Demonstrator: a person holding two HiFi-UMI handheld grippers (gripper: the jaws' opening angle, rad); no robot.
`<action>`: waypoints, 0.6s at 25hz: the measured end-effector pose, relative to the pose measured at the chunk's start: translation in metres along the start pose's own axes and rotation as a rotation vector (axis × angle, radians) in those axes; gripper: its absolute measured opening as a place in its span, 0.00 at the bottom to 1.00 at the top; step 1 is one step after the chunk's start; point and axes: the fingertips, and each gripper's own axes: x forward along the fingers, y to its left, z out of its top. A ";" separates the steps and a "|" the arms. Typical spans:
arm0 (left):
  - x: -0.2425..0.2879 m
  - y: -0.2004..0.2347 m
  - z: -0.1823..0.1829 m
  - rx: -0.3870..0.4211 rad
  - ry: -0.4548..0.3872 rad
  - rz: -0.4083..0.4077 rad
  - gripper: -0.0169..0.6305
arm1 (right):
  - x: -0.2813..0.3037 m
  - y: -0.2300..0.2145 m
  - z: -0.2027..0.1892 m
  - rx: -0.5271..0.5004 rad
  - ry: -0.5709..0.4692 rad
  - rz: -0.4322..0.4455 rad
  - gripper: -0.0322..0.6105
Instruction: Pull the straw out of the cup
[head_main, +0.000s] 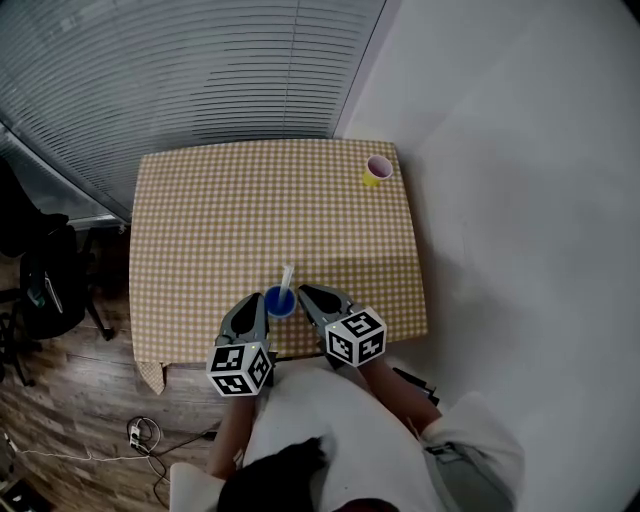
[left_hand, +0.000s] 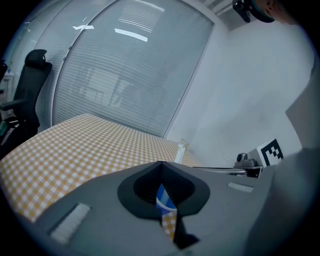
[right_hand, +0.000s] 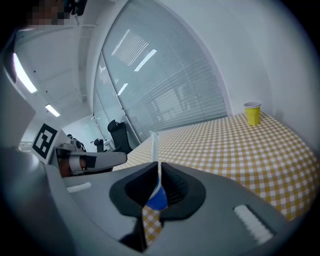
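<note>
The blue cup (head_main: 279, 301) with the white straw (head_main: 287, 277) in it stands at the 6 o'clock edge of the table (head_main: 220, 220) with its yellow checked cloth; a yellow cup (head_main: 376, 170) stands far off at 1 o'clock. The left gripper (head_main: 262, 298) sits at the blue cup's 9 o'clock and the right gripper (head_main: 302, 291) at its 3 o'clock, both with jaws pressed together. Window blinds (head_main: 180, 70) are at 11 o'clock, a white wall (head_main: 520, 200) at 3, wood floor (head_main: 70, 400) at 8.

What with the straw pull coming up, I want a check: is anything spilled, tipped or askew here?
Nothing stands out. The blue cup stands upright near the table front edge, its white straw leaning inside; the yellow cup stands upright at the far right corner. No spill shows.
</note>
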 end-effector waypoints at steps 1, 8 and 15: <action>0.000 0.002 0.001 0.000 0.000 -0.001 0.05 | 0.001 0.000 0.002 0.004 -0.008 0.002 0.13; -0.002 0.023 0.010 -0.040 -0.023 0.006 0.05 | 0.010 0.001 0.010 0.010 -0.031 -0.015 0.15; 0.001 0.031 0.015 -0.046 -0.024 -0.005 0.05 | 0.017 0.010 0.013 0.007 -0.029 0.013 0.26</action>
